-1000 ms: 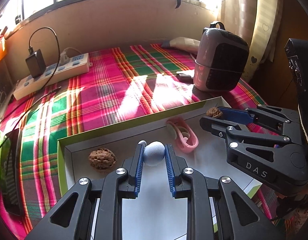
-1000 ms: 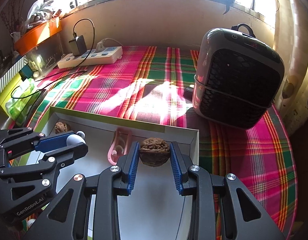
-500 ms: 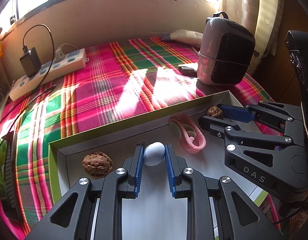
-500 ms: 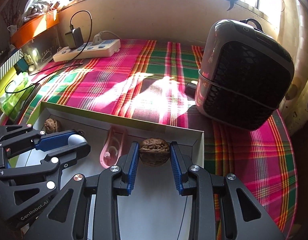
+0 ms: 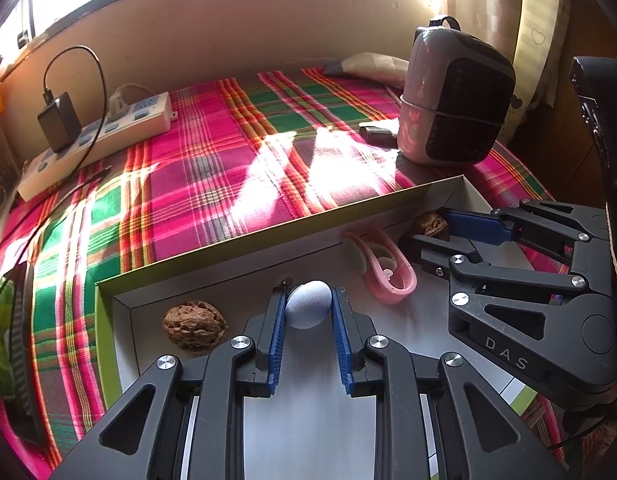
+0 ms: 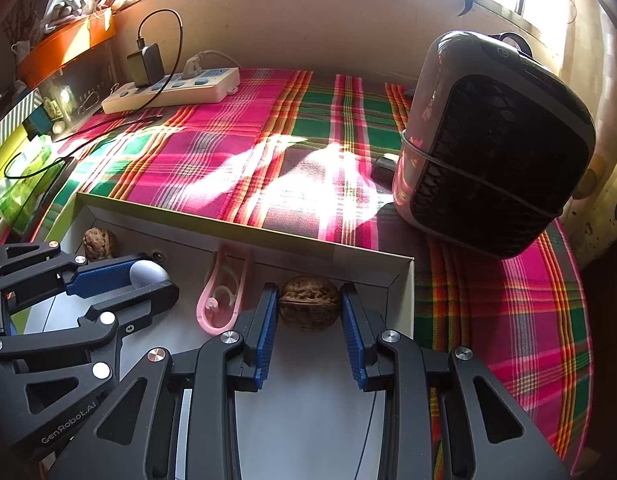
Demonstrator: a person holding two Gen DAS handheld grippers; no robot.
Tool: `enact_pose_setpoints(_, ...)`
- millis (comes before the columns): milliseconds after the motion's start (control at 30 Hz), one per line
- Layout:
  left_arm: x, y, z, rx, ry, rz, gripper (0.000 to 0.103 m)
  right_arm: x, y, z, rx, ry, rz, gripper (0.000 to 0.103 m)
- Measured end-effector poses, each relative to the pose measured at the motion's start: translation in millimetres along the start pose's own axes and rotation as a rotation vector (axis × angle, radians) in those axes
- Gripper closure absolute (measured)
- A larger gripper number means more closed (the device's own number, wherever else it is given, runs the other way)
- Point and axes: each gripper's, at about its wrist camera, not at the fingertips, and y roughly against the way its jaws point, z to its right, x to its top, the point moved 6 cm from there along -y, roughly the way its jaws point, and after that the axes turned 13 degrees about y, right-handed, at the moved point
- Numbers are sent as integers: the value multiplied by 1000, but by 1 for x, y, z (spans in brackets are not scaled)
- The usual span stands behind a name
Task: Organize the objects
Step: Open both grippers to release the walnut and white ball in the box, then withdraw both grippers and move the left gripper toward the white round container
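Observation:
My left gripper (image 5: pixel 308 305) is shut on a pale grey-white ball (image 5: pixel 308 304) above the grey box (image 5: pixel 268 236); they also show in the right wrist view, the gripper (image 6: pixel 144 276) at left, the ball (image 6: pixel 148 272) between its fingers. My right gripper (image 6: pixel 309 306) is shut on a brown walnut (image 6: pixel 309 308) near the box's far right corner (image 6: pixel 404 276); the left wrist view shows that walnut (image 5: pixel 430 226) in the right gripper (image 5: pixel 432 228). A second walnut (image 5: pixel 193 326) lies in the box's far left corner. A pink clip (image 5: pixel 382 266) lies by the far wall.
The box stands on a plaid cloth (image 5: pixel 228 168). A pink and black heater (image 6: pixel 492 144) stands at the right, close behind the box. A white power strip (image 5: pixel 96 140) with a black charger lies at the back left. Green packets (image 6: pixel 24 184) lie at the far left.
Both grippers have risen and drawn back slightly with the ball and walnut still held. The box and cloth appear lower and farther in both views.

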Motion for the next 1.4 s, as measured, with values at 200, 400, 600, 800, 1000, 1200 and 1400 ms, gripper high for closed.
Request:
enact_pose_setpoints(200,0,0,-1,5,8,-2,77,0,1,2,-1,-9,7,70)
enact_pose_setpoints(400,-1,1,-4,8,16,-1,73,-1,4,3,-7,-13,19,64)
enact_pose_setpoints(600,-2,6,-7,10,30,4,72,-3,7,2,-5,-13,26,60)
enact_pose_setpoints(800,-2,20,-8,-6,45,32,72,-5,15,2,-5,-25,48,56)
enact_pose_setpoints(1000,-7,33,-10,-11,60,50,72,-11,26,2,-17,-35,68,56)
enact_pose_setpoints(1200,-13,45,-9,-16,71,67,72,-18,36,0,-13,-52,81,56)
enact_pose_setpoints(1400,-22,58,-10,-16,77,82,72,-25,50,-3,-11,-67,102,56)
